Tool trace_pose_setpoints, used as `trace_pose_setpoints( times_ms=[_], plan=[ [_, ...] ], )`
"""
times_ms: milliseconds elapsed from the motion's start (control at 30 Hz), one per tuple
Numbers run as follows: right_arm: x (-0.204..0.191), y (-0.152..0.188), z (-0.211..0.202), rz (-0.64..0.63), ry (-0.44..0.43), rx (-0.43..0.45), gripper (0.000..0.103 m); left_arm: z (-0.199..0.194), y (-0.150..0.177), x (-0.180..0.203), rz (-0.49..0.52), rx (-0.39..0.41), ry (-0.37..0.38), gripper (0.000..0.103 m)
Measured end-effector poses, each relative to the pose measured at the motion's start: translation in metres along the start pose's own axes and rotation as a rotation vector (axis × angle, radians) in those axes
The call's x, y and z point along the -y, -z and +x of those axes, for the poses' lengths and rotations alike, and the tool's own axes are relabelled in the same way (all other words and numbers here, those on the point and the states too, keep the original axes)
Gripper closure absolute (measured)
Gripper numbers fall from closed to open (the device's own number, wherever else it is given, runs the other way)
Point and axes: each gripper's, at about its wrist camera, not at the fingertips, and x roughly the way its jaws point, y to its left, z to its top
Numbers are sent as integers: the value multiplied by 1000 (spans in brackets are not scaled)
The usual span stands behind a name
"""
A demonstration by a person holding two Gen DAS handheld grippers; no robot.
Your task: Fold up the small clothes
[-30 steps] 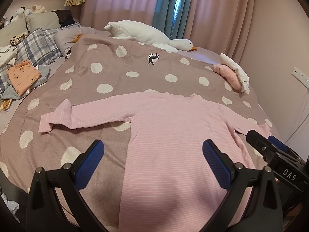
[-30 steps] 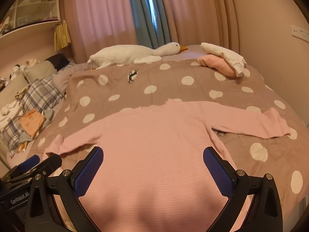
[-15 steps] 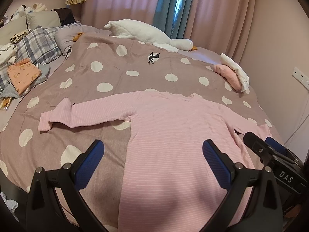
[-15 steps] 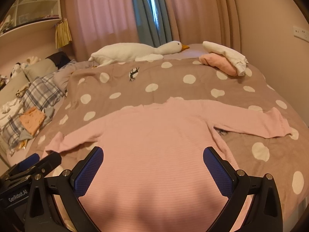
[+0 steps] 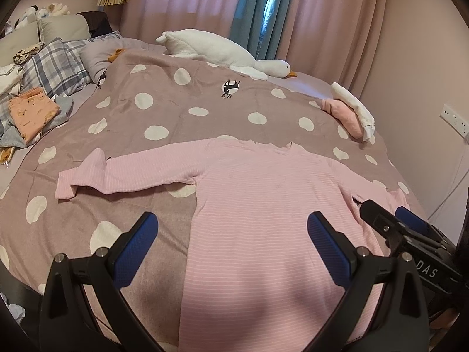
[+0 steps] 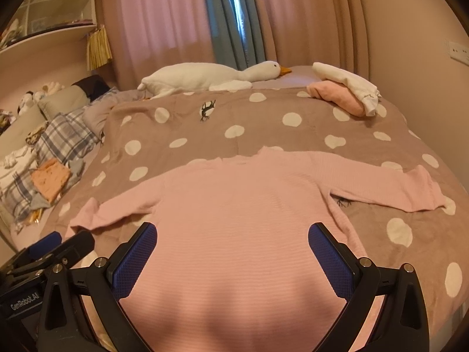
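Brown polka-dot bedspread (image 5: 164, 111), pink curtains (image 6: 164, 26)

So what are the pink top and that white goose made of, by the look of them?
The pink top looks like a soft ribbed knit, matte, with fine pale stripes across it; probably cotton, though I can't be sure. The goose seems a stuffed plush toy: fuzzy white pile, with an orange beak.

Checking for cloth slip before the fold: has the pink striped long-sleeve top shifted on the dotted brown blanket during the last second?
No. The pink striped long-sleeve top lies as before against the dotted brown blanket's white spots.
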Motion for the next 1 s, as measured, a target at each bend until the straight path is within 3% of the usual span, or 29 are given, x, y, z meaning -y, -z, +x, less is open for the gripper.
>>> trace_pose_setpoints(
  times_ms=[1000],
  plan=[
    [5, 0, 2, 21, -4, -12, 1, 7, 2, -4, 0, -16, 9, 1]
  ],
)
